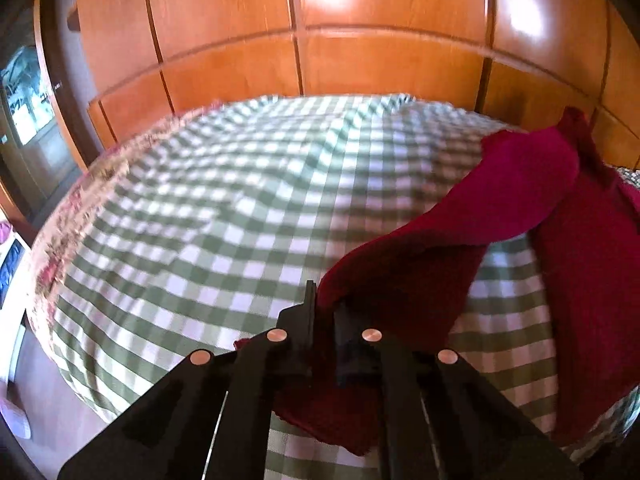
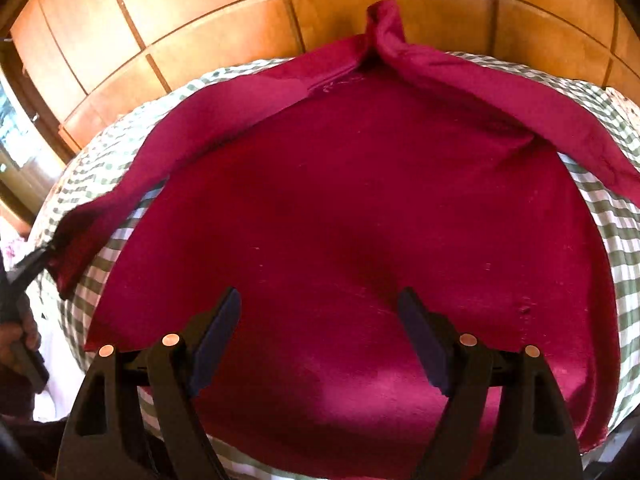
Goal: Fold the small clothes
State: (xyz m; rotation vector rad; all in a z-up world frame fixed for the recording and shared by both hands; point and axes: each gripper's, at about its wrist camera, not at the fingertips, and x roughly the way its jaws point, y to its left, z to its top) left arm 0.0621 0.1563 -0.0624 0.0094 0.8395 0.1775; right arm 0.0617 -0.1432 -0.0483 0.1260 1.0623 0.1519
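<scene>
A dark red garment (image 2: 360, 200) lies spread on the green-and-white checked bedsheet (image 2: 618, 236), its two sleeves stretched out to the left and right. My right gripper (image 2: 320, 300) hangs open just above the garment's body, with nothing between its fingers. In the left wrist view my left gripper (image 1: 326, 300) is shut on the end of one red sleeve (image 1: 520, 184), which runs lifted off the sheet up to the right. The right wrist view shows that same left gripper (image 2: 36, 256) at the far left edge, pinching the sleeve end.
A wooden panelled wardrobe (image 1: 360, 60) stands close behind the bed. The checked sheet (image 1: 220, 200) stretches wrinkled to the left of the garment, with a floral edge (image 1: 60, 240) at its left side. A hand (image 2: 16, 340) holds the left gripper's handle.
</scene>
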